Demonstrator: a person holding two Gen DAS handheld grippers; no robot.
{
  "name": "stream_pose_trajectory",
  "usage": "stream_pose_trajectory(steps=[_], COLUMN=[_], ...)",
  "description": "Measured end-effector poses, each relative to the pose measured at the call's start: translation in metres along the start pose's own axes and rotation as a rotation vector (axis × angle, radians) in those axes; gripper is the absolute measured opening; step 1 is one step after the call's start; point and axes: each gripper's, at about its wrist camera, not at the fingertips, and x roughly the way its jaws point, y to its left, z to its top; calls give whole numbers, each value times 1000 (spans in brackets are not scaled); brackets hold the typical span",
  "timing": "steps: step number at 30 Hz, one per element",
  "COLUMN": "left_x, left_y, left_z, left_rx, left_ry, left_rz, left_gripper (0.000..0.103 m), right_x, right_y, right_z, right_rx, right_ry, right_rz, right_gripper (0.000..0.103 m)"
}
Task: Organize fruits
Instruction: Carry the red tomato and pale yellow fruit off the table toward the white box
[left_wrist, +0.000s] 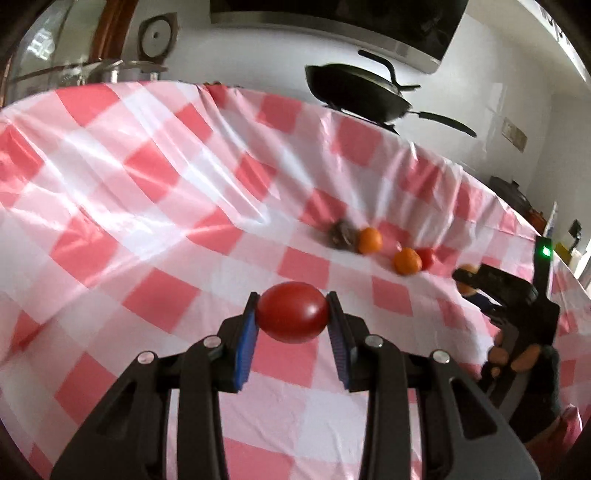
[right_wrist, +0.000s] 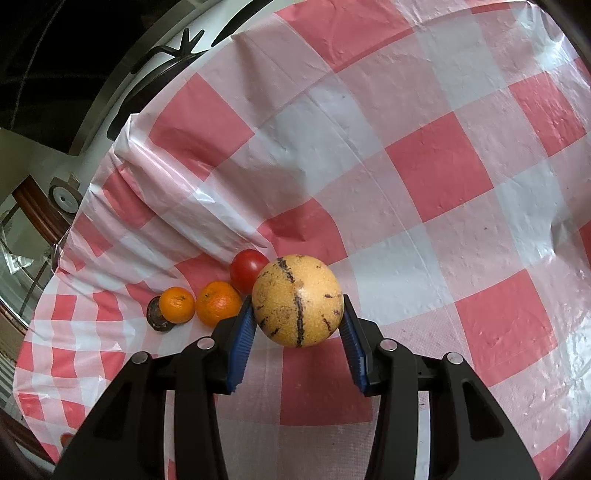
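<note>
My left gripper is shut on a red tomato and holds it above the checked tablecloth. My right gripper is shut on a yellow striped melon-like fruit; it also shows at the right of the left wrist view. On the cloth lies a row of fruit: a dark wrinkled fruit, two tangerines and a second red tomato. The same row shows in the left wrist view, with tangerines.
A black pan sits past the far table edge. A steel pot stands at the back left. The cloth is creased and ridged near its far edge.
</note>
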Motion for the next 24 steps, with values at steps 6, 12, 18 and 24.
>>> stream_pose_trajectory(steps=[6,12,18,24], left_x=[4,3,-23,-46], left_y=[0,5,17,22], left_z=[4,4,1,-19], left_rx=[6,-17,-54,-39], left_ry=[7,10,-16,-4], left_rz=[3,0,-22,-26], left_gripper=[36,36,36,36], right_x=[-9,-39,-96,-126], right_y=[-5,-4,14,37], right_z=[0,-13,-63,-120], right_rx=[20,32,19,-21], right_ry=[-30,-113,-103,8], right_rz=[16,33,89,131], right_gripper=[44,44,44,44])
